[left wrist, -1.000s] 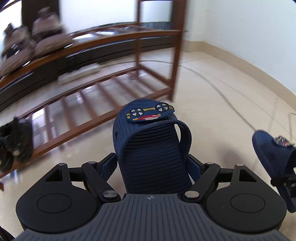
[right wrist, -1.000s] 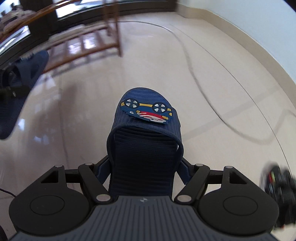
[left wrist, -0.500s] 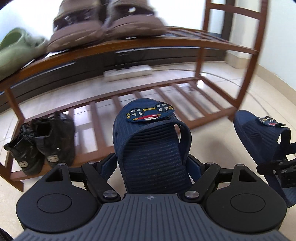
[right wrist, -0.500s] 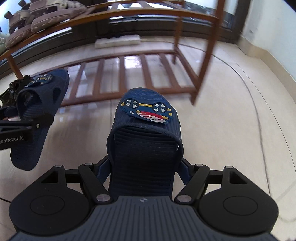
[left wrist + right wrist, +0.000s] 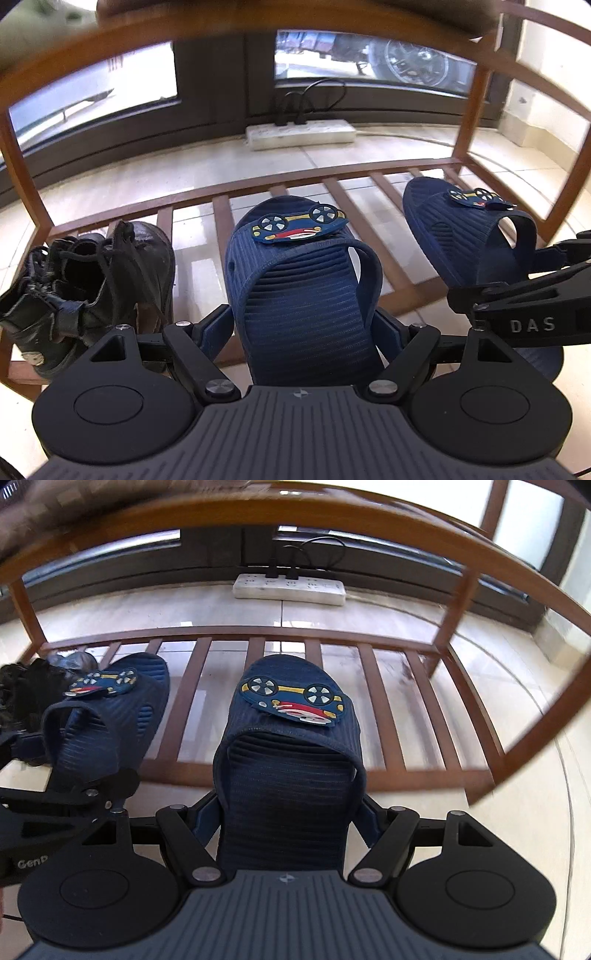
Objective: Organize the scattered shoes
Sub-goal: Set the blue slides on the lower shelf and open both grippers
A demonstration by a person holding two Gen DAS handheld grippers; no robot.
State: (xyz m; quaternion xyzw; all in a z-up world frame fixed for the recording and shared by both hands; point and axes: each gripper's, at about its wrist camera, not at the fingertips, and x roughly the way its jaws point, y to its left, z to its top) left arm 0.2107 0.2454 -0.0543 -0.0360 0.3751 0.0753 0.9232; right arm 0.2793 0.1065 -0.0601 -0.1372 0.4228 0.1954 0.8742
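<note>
My left gripper (image 5: 303, 328) is shut on a navy slipper (image 5: 295, 266) with a toy-car badge, held by its heel with the toe over the slats of the wooden shoe rack (image 5: 332, 177). My right gripper (image 5: 288, 812) is shut on the matching navy slipper (image 5: 291, 738), toe over the same lower shelf. Each slipper also shows in the other view: the right one (image 5: 472, 236) at the right of the left wrist view, the left one (image 5: 107, 716) at the left of the right wrist view. Both slippers hang just above the shelf's front rail.
A pair of black lace-up shoes (image 5: 85, 280) sits on the lower shelf left of the slippers. The rack's upper rail (image 5: 295, 513) arches overhead. A white power strip (image 5: 288, 589) with plugged cables lies on the tiled floor behind the rack, below a dark window frame.
Both grippers have swung from the open floor toward the rack and come close to its lower shelf, each still carrying its slipper. The two slippers now hang side by side.
</note>
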